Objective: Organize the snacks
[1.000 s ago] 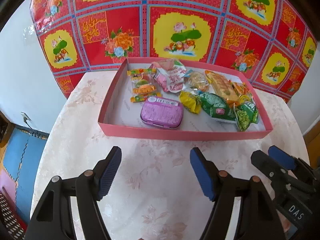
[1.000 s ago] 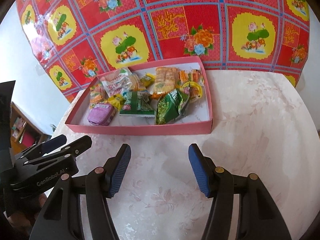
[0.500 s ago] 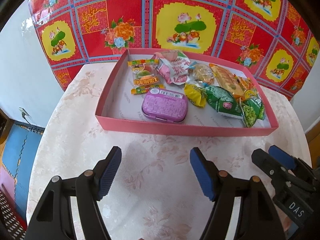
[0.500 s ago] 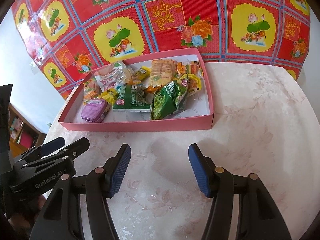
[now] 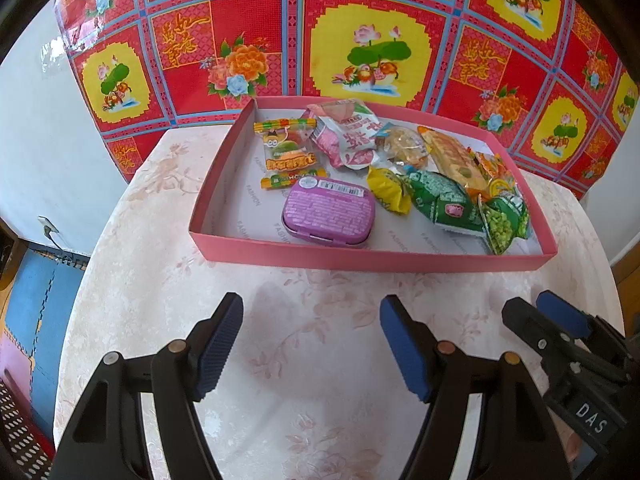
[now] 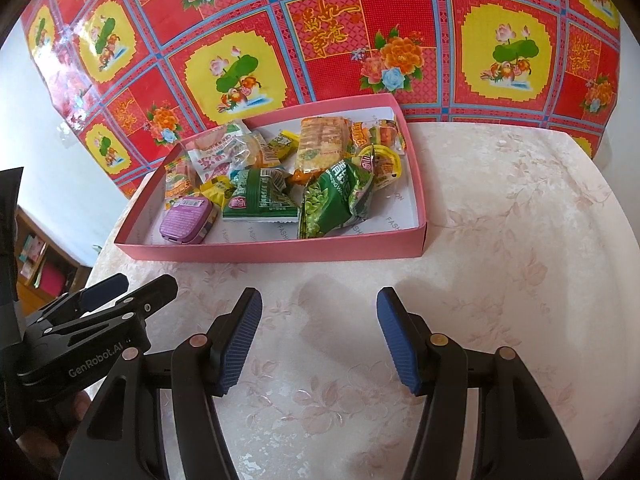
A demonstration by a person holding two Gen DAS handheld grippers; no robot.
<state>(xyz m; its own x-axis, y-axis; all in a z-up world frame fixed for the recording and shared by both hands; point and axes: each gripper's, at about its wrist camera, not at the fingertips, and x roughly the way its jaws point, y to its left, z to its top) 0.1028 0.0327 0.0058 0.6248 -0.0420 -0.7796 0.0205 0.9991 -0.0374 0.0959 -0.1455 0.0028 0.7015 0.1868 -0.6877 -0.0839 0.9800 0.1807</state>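
Observation:
A shallow pink box [image 5: 360, 258] [image 6: 280, 250] sits at the far side of the round table and holds several snacks. Inside it are a purple tin [image 5: 329, 213] [image 6: 186, 220], a pink-white packet [image 5: 346, 134], a yellow candy [image 5: 387, 190], green packets [image 5: 444, 202] [image 6: 334, 200] and a gummy packet [image 5: 289, 154]. My left gripper [image 5: 312, 344] is open and empty over the table in front of the box. My right gripper [image 6: 319, 336] is open and empty, also in front of the box. Each gripper shows in the other's view, the right [image 5: 560, 336] and the left [image 6: 120, 296].
The table [image 5: 300, 380] has a pale floral cloth. A red and yellow patterned cloth [image 5: 376, 40] hangs behind the box. The floor with blue mats [image 5: 36, 288] lies past the table's left edge. A shelf [image 6: 36, 252] stands at far left.
Both grippers have tilted or moved so the box sits lower and nearer in view. Both stay open and empty. The snacks have not moved.

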